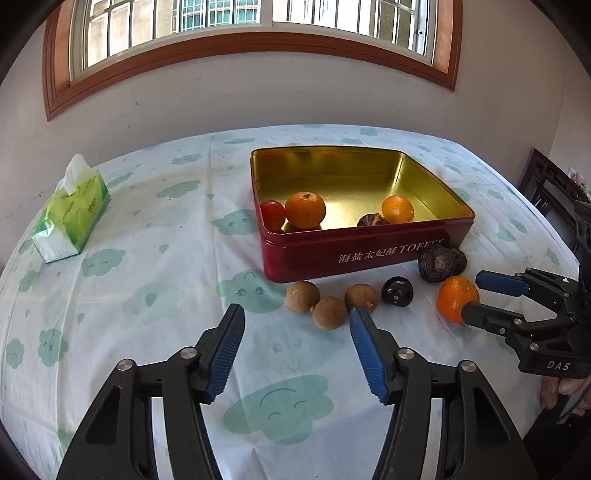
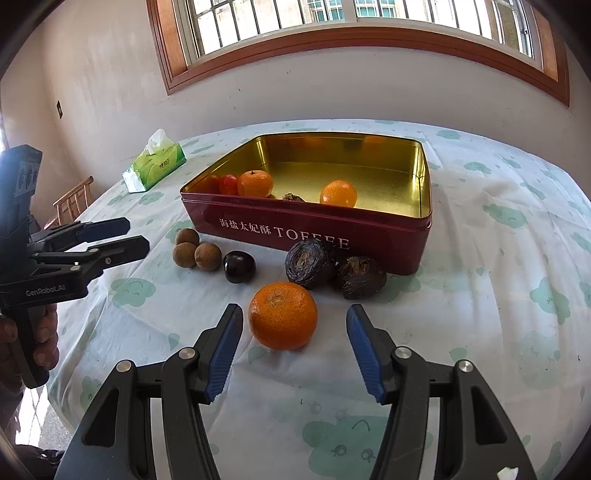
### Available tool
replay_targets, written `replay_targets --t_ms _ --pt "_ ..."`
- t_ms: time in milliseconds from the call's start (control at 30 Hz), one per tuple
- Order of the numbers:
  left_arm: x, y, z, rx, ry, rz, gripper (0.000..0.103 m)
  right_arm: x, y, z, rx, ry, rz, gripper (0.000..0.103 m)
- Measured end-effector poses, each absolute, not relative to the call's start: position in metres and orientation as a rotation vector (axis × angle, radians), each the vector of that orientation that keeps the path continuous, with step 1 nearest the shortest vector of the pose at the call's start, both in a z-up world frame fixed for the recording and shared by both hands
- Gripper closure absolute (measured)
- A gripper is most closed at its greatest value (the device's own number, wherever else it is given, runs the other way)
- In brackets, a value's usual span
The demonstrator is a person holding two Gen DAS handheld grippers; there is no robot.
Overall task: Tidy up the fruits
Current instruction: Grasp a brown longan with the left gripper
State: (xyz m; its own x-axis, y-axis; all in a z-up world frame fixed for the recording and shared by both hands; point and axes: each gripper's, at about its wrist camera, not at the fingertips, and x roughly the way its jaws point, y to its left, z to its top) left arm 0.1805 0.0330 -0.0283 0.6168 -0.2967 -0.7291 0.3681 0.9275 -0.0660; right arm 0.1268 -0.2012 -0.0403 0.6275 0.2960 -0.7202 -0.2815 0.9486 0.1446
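The round orange mandarin (image 2: 283,315) is approached by the right gripper (image 2: 294,326), jaws apart; closing is needed next. The left gripper (image 1: 297,328), also apart, holds nothing.

Two close wrist views, shared tin (image 1: 354,254)

A white plastered wall (image 1: 221,103) is seen behind the table, with a wood-framed barred window (image 2: 362,22) letting in daylight. The table is covered by a white cloth (image 1: 147,258) printed with green clouds. A wooden chair (image 2: 72,201) is seen at left, dark furniture (image 1: 546,188) at right.
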Motion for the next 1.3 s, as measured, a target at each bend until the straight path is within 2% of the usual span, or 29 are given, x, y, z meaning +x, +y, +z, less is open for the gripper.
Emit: replay_targets --t_ms 33,67,200,433,500,533,567,967,1000,1067,1300 --pt "0.186 0.030 -0.031 0.085 0.839 -0.389 0.055 0.127 -0.201 -0.040 0.020 0.828 0.333 0.047" --pt "0.191 0.029 -0.033 0.067 0.852 -0.389 0.056 0.126 -0.202 -0.040 0.023 0.825 0.334 0.047" --pt "0.209 0.034 -0.037 -0.054 0.892 -0.384 0.056 0.127 -0.205 -0.041 0.046 0.825 0.343 0.047" --pt "0.219 0.023 -0.049 -0.027 0.926 -0.374 0.056 0.126 -0.207 -0.041 0.065 0.821 0.361 0.047" --pt "0.217 0.020 -0.053 -0.023 0.926 -0.373 0.062 0.127 -0.208 -0.042 0.072 0.824 0.362 0.047" --pt "0.214 0.020 -0.053 -0.015 0.912 -0.370 0.074 0.127 -0.208 -0.042 0.076 0.824 0.361 0.047" --pt "0.212 0.021 -0.054 -0.020 0.908 -0.372 0.078 0.128 -0.208 -0.042 0.077 0.825 0.362 0.047" --pt "0.188 0.046 -0.047 -0.112 0.848 -0.362 0.078 0.133 -0.192 -0.025 0.011 0.787 0.408 0.047" --pt "0.187 0.047 -0.047 -0.116 0.842 -0.362 0.078 0.135 -0.187 -0.022 -0.003 0.780 0.427 0.048" --pt "0.187 0.048 -0.046 -0.124 0.837 -0.359 0.078 0.142 -0.177 -0.020 -0.029 0.782 0.471 0.056" --pt "0.188 0.064 -0.048 -0.210 0.828 -0.346 0.078 0.163 -0.139 -0.032 -0.196 0.829 0.541 0.063"
